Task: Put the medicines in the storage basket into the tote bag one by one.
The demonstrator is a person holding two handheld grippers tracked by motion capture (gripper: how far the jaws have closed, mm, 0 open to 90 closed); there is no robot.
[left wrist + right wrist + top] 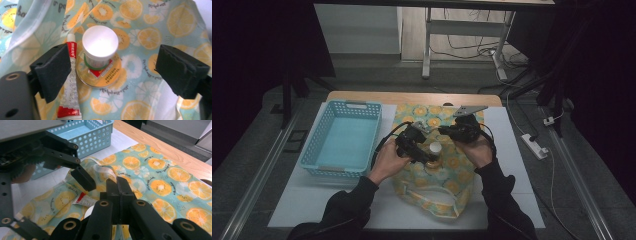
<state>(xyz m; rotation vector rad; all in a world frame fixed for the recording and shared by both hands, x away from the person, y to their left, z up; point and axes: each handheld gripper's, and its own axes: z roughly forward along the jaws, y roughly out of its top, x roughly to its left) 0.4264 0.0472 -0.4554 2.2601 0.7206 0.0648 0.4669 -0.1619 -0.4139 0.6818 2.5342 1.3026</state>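
Observation:
A fabric bag (452, 185) printed with orange slices lies on the white mat. In the left gripper view a white-capped bottle (100, 43) stands on a round tin (110, 77), with a red-and-white tube (71, 82) lying beside them among the bag's folds (155, 20). My left gripper (113, 53) is open, one pad on each side of the bottle and clear of it. It hovers over the bottle (435, 147) in the high view. My right gripper (117, 182) is shut at the bag's rim by a handle strap (105, 168), apparently pinching the fabric.
A light blue perforated basket (344, 137) stands on the mat left of the bag, with nothing in it. The wooden table edge (412, 97) runs behind. A power strip (534, 146) and cables lie on the floor at the right.

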